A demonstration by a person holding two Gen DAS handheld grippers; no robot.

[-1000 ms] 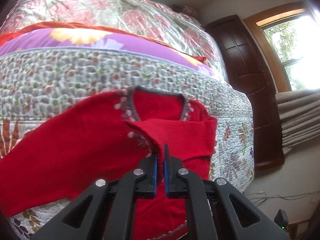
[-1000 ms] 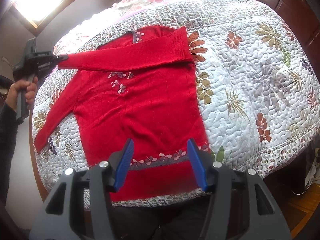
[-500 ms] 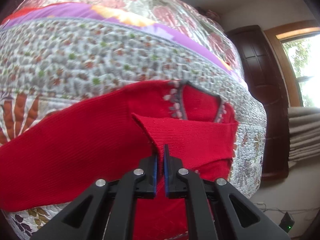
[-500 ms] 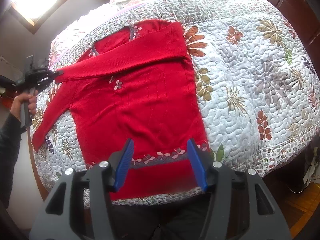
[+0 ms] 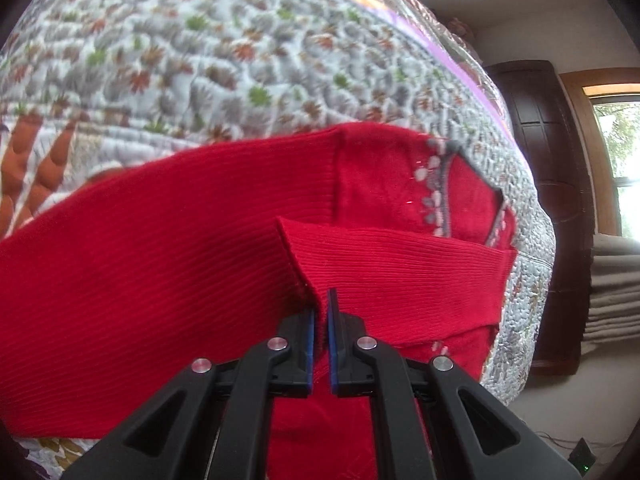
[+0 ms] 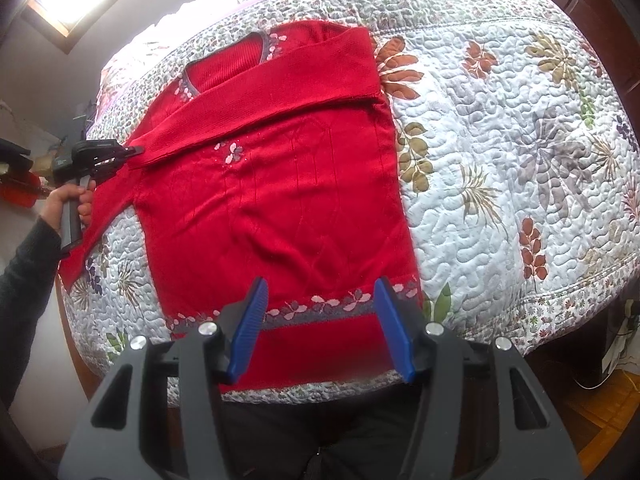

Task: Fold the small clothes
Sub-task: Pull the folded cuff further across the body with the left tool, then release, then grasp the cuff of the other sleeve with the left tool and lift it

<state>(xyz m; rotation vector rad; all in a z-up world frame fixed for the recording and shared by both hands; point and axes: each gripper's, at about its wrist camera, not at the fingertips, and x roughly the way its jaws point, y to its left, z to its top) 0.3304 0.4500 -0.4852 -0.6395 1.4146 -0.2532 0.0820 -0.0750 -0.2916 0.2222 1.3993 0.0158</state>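
A red knitted sweater (image 6: 276, 200) with a grey flowered neckline and hem band lies flat on the quilted bed (image 6: 500, 128). One sleeve (image 6: 264, 100) is folded across the chest toward the left. My left gripper (image 5: 321, 312) is shut on that sleeve's cuff (image 5: 304, 276), and it shows in the right wrist view (image 6: 134, 152) at the sweater's left side, held by a hand. The other sleeve (image 6: 94, 224) hangs down over the left bed edge. My right gripper (image 6: 320, 320) hovers open above the hem with nothing between its blue fingers.
The floral quilt covers the bed, with its right half bare of clothes. A folded purple and floral blanket (image 5: 400, 4) lies at the head. A dark wooden door (image 5: 544, 160) and window stand beyond the bed. Bed edges drop away at left and front.
My left gripper has carried the sleeve cuff lower and nearer the bed's left edge, so the folded sleeve now slants down across the chest. The right gripper stays open over the hem.
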